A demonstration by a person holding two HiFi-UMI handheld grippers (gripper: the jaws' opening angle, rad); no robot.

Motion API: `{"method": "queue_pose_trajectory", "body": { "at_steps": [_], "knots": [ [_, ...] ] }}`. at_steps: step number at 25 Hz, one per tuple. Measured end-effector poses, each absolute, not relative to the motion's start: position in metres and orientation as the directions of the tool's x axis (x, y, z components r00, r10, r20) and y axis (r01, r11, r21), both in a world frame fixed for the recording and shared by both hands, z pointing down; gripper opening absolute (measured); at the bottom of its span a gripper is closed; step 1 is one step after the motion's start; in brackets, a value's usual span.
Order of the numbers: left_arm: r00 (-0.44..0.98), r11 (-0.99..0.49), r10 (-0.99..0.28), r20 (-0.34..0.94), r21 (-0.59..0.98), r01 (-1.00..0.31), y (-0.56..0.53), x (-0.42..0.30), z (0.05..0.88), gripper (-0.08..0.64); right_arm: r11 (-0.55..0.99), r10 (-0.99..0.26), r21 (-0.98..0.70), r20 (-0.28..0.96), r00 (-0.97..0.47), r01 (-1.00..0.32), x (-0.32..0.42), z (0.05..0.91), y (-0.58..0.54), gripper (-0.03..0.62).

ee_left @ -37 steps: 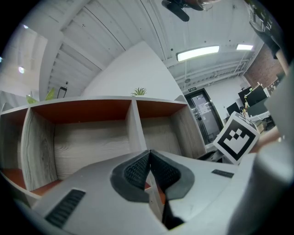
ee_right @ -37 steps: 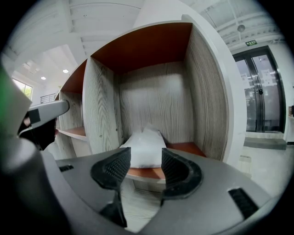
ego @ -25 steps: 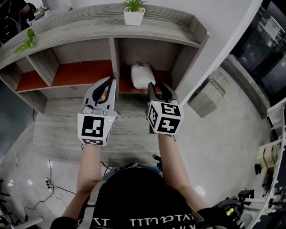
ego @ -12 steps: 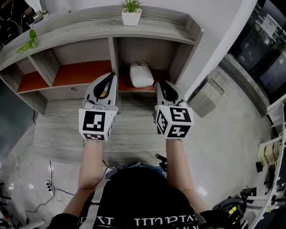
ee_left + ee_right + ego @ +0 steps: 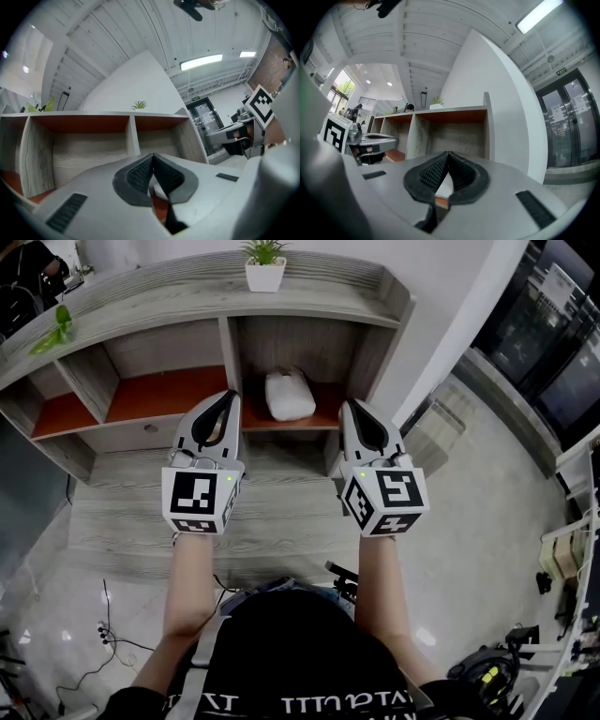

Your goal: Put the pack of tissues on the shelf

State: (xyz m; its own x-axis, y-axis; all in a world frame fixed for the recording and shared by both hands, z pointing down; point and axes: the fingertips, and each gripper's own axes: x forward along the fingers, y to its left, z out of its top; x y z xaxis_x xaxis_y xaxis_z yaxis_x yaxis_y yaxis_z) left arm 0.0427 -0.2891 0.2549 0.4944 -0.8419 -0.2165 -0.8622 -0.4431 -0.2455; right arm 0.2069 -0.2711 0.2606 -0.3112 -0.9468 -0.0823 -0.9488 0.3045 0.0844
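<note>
Change since earlier frames: right gripper (image 5: 352, 409) has drawn back from the pack of tissues (image 5: 289, 395) and moved to the right. Its jaws have just been closing, with nothing between them.
Right gripper, state: jaws together and empty. In the right gripper view the ribbed pads (image 5: 433, 173) meet at the tip.
Right gripper, position: in front of the right-hand upright of the shelf (image 5: 141, 298), clear of the pack.
Left gripper (image 5: 228, 399), state: jaws together and holding nothing, as the left gripper view confirms.
Left gripper, position: in front of the divider between the middle and right compartments, at about the same height as the right gripper.
Pack of tissues: white and soft-looking. It lies on the orange board inside the right compartment, apart from both grippers.
Shelf: grey wood grain with orange compartment floors. It stands on a grey wooden base (image 5: 272, 521).
Potted plant (image 5: 264, 264): small green plant in a white pot, on the shelf top above the divider.
Floor (image 5: 469, 512): pale and glossy, with cables (image 5: 105, 626) at the lower left.
</note>
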Motion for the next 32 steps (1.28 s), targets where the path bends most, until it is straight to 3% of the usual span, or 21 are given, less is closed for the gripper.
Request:
{"method": "queue_pose_trajectory", "body": {
  "at_steps": [15,32],
  "knots": [
    [0.507,-0.448,-0.835,-0.217,-0.268,-0.853,-0.282,0.049,0.25,0.011,0.297,-0.946,0.152,-0.086,-0.313,-0.942,0.212,0.25,-0.261,0.015],
    [0.525,-0.468,-0.827,-0.2,-0.272,-0.841,-0.279,0.062,0.255,0.012,0.307,-0.945,0.097,-0.087,-0.315,-0.947,0.222,0.254,-0.258,0.015]
  ]
}}
